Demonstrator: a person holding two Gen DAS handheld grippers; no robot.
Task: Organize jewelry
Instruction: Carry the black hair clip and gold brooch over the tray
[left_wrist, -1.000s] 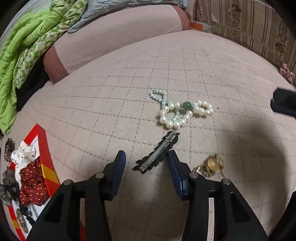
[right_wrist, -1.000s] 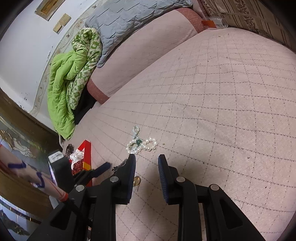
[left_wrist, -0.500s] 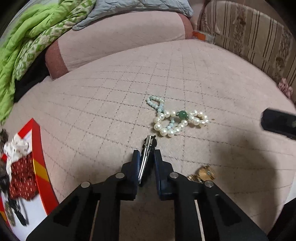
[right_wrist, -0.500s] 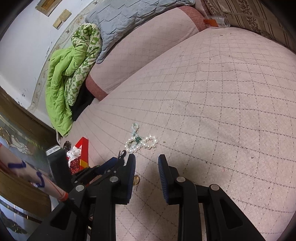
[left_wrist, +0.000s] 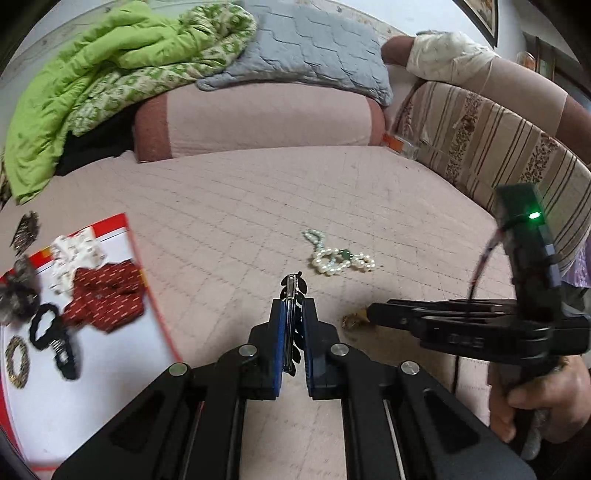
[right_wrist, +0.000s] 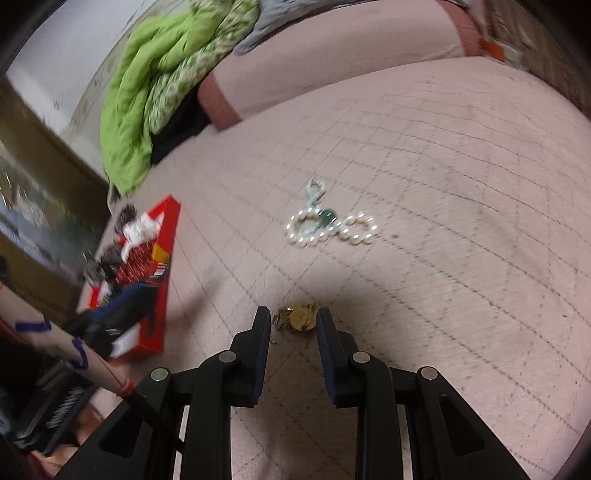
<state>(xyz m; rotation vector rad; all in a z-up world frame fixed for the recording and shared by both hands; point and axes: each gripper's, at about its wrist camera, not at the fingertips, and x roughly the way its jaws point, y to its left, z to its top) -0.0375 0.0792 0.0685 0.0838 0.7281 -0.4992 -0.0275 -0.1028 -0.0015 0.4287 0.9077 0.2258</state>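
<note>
Fingers of my left gripper (left_wrist: 293, 325) clamp the hair clip (left_wrist: 291, 295) above the quilt (left_wrist: 240, 206). My right gripper (right_wrist: 293, 321), jaws apart, straddles the gold trinket (right_wrist: 301, 318), open quilt stretching beyond the pearls (right_wrist: 330, 227).

Lit softly and evenly from above, indoors, with no hard glare on the pink quilted bed (left_wrist: 221, 206); only a broad, soft-edged shadow spread under the right gripper (right_wrist: 292, 317) around the gold trinket (right_wrist: 300, 318). Bent strongly by the fisheye lens in both views, with the bed's grid lines bowed and the corners cut off in black. Sharp mid-frame in the left wrist view but smeared at the red tray (left_wrist: 122, 225); blurred throughout by motion in the right wrist view, worst along its left edge, the pearl necklace (right_wrist: 328, 227) soft.
</note>
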